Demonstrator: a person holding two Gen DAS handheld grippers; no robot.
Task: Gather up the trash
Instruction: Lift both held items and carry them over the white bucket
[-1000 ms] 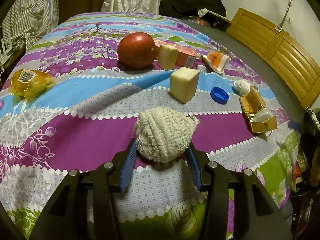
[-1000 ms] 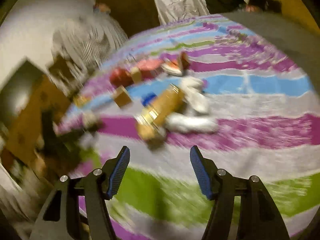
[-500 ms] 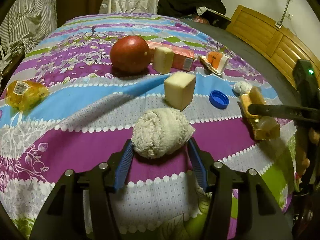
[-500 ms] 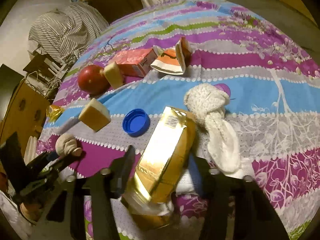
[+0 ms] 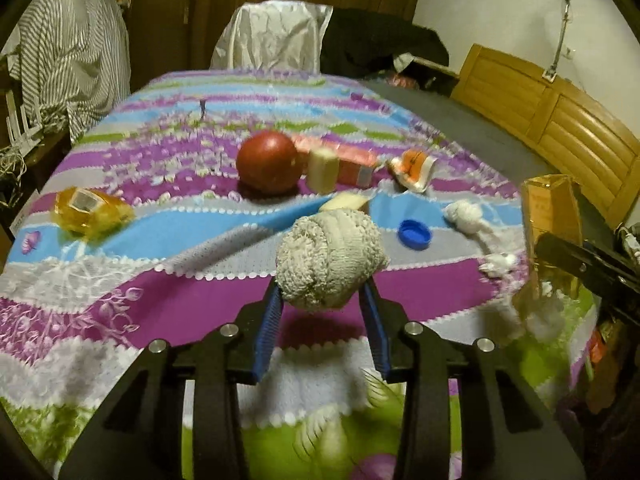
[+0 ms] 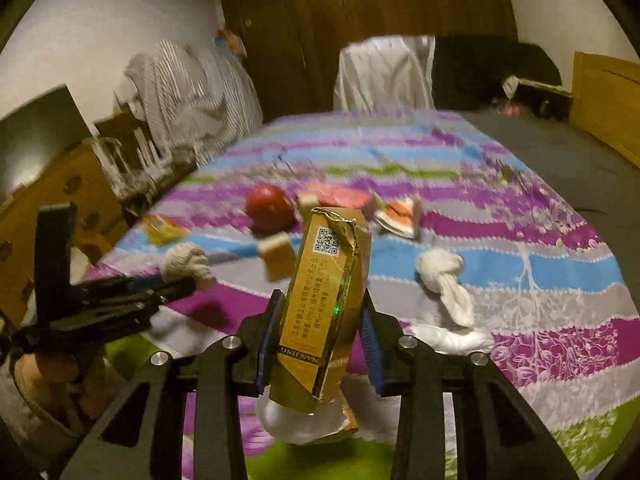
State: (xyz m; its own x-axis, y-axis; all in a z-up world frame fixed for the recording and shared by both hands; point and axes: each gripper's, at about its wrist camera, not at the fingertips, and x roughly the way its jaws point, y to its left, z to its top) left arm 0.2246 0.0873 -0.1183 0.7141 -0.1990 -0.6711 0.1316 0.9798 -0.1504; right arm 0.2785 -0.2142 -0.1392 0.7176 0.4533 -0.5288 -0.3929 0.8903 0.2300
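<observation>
My left gripper (image 5: pixel 322 312) is shut on a balled-up off-white cloth (image 5: pixel 330 256) and holds it above the striped bedspread (image 5: pixel 140 300). The cloth also shows in the right wrist view (image 6: pixel 186 264), at the left. My right gripper (image 6: pixel 320 328) is shut on a crumpled gold carton (image 6: pixel 324 304), lifted off the bed and tilted upright. White plastic hangs under the carton. The carton shows at the right edge of the left wrist view (image 5: pixel 552 208).
On the bed lie a red apple (image 5: pixel 268 162), a pink box (image 5: pixel 340 156), two pale foam blocks (image 5: pixel 322 166), an orange-white wrapper (image 5: pixel 414 164), a blue cap (image 5: pixel 415 234), a yellow bag (image 5: pixel 90 210) and a white knotted sock (image 6: pixel 442 276). A wooden headboard (image 5: pixel 560 120) stands right.
Both grippers have risen off the bed. The left lifted the cloth ball. The right closed on the gold carton and raised it upright.
</observation>
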